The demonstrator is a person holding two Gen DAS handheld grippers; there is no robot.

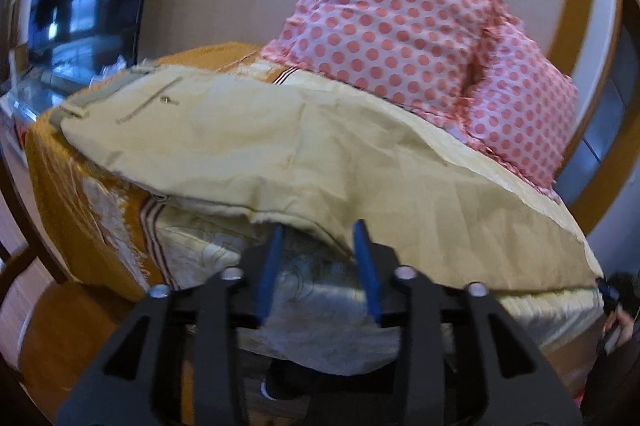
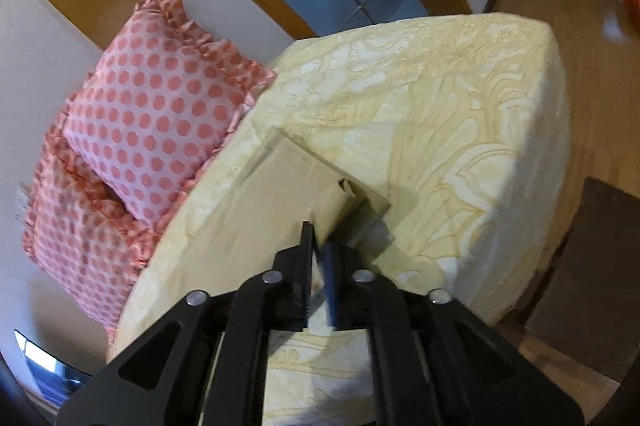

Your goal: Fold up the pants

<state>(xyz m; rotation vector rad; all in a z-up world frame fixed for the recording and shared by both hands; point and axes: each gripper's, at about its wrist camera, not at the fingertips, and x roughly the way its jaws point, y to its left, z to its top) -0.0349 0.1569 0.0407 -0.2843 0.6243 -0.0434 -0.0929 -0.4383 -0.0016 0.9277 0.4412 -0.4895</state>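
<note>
The pants (image 1: pixel 248 142) are khaki, thin and wrinkly, spread across the bed (image 2: pixel 460 130) with the waistband and a buttoned pocket up at the far left corner. Right gripper (image 2: pixel 318 258) is pinched tight on a cuff — fabric curls up past its tips. Left gripper (image 1: pixel 320 246) sits spread apart at the pants' near edge, gripping nothing. Frilly polka-dot pillows (image 1: pixel 400 26) sit along the bed's edge — patterned yellow bedsheet underneath.

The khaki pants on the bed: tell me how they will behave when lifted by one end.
The pants will probably drape and sag: the cloth is thin and creased. The hem in the right gripper already curls limply, so expect it to flop. They look light, though they may drag on the patterned bedspread.
</note>
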